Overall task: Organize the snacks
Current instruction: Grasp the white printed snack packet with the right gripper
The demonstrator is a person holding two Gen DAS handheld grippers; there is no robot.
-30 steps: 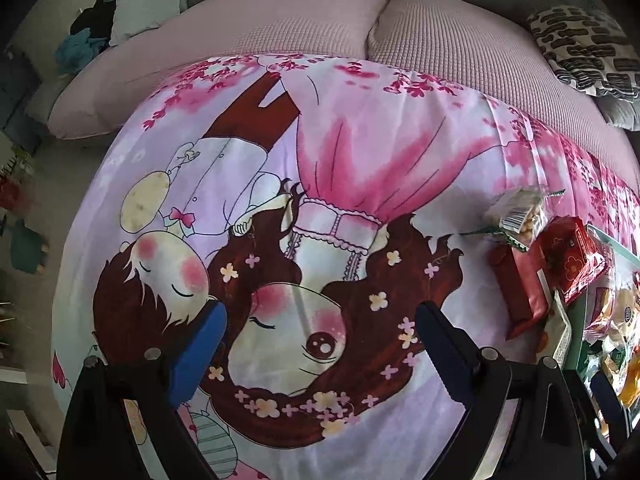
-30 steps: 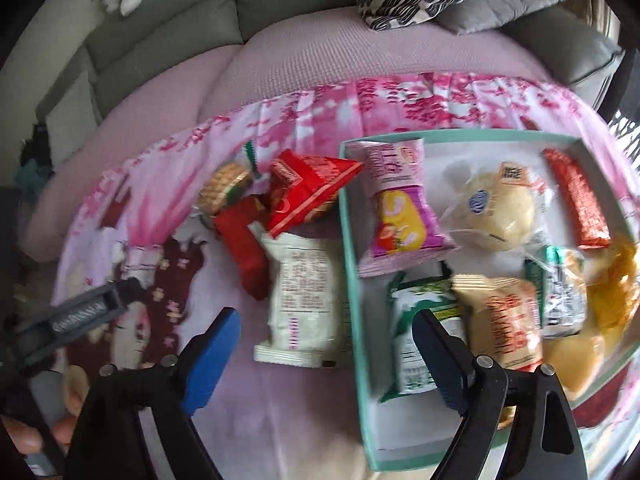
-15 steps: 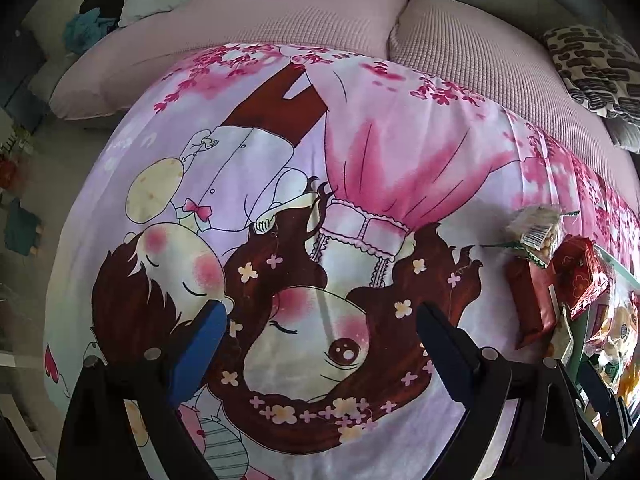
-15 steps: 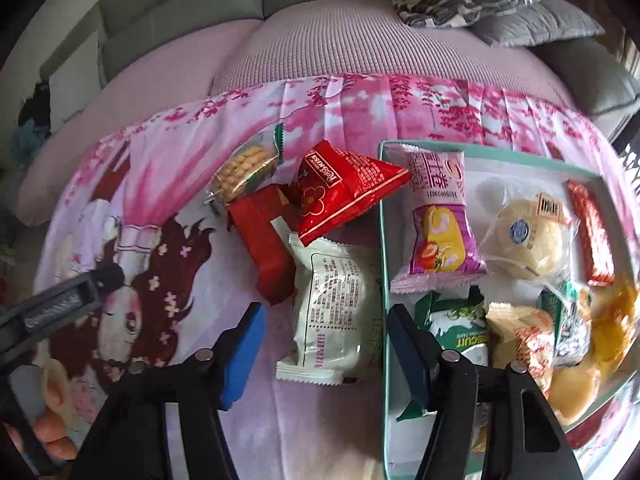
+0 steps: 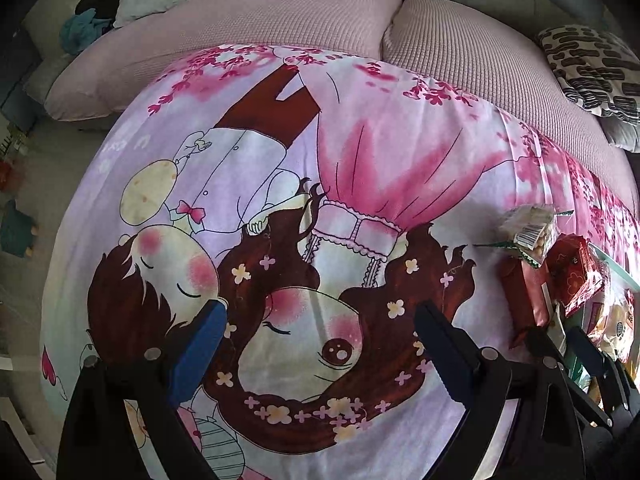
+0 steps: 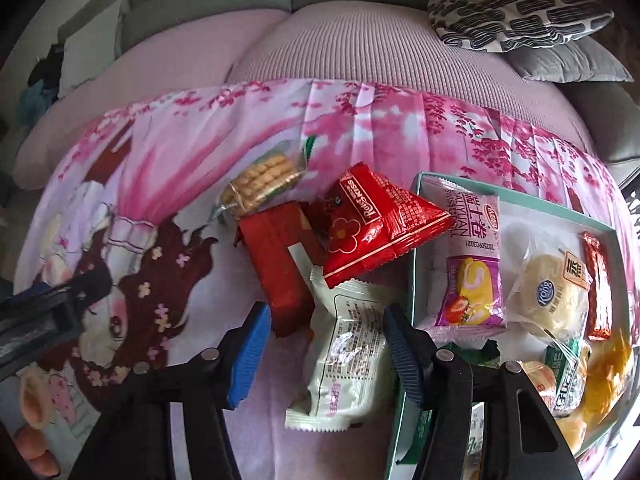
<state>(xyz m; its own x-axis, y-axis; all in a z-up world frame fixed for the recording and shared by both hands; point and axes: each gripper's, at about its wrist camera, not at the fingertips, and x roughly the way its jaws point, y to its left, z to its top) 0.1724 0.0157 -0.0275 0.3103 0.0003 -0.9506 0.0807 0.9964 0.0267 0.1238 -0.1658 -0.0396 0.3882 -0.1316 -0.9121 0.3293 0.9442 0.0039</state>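
right gripper (image 6: 324, 354): jaws have narrowed a lot since a second ago and now straddle the white snack packet (image 6: 344, 356); can't tell if the pads are touching it yet
white packet: lying on the pink cartoon sheet (image 6: 160, 160), just left of the teal tray (image 6: 416, 256)
left gripper (image 5: 320, 340): wide open, empty, same as before, over the sheet
view: shifted slightly

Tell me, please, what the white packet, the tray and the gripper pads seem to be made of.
White packet: likely thin plastic film, slightly glossy, crinkled with crimped ends. Tray: probably cardboard, matte teal rim, thin straight walls. Right gripper pads: apparently blue rubber or soft plastic, matte and ribbed.
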